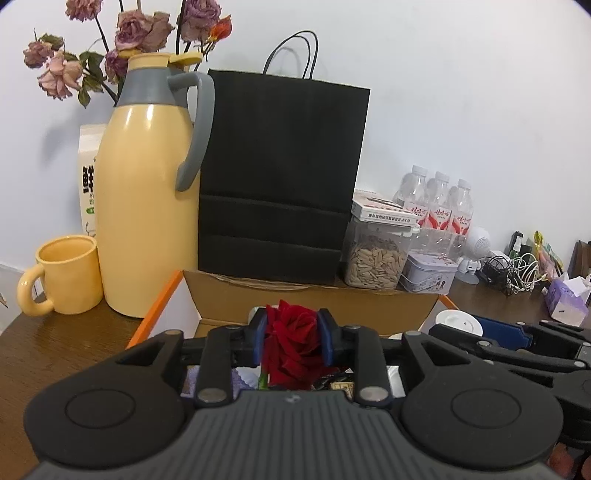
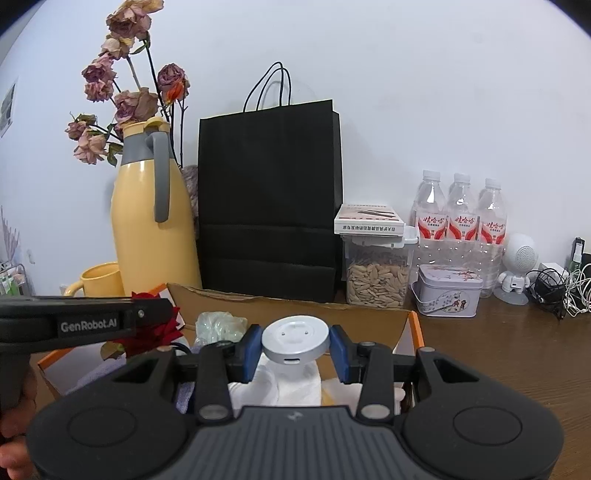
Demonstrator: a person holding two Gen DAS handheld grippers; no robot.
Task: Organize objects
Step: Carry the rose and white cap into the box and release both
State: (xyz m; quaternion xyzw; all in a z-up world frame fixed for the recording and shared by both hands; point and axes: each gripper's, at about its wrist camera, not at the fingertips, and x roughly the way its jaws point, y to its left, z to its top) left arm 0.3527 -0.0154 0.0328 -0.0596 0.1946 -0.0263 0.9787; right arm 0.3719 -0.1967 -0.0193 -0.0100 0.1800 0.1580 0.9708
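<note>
My left gripper point(image 1: 292, 324) is shut on a red rose point(image 1: 291, 343); the bloom sits between the blue pads and its green stem hangs below. In the right wrist view the same gripper point(image 2: 162, 314) comes in from the left with the rose point(image 2: 157, 334). My right gripper point(image 2: 296, 335) is shut on a silver round disc point(image 2: 295, 339) with a small port on its edge. From the left wrist view, that gripper point(image 1: 491, 328) and the disc point(image 1: 458, 323) lie at the right. Both grippers hover over an open cardboard box point(image 2: 295, 306) with orange edges.
Behind the box stand a black paper bag point(image 1: 284, 177), a yellow jug point(image 1: 147, 206), a yellow mug point(image 1: 66, 273) and dried flowers point(image 1: 140, 29). To the right are a seed jar point(image 2: 376, 280), a tin point(image 2: 448, 291), water bottles point(image 2: 461, 214), a white figurine point(image 2: 517, 266) and cables point(image 2: 561, 288).
</note>
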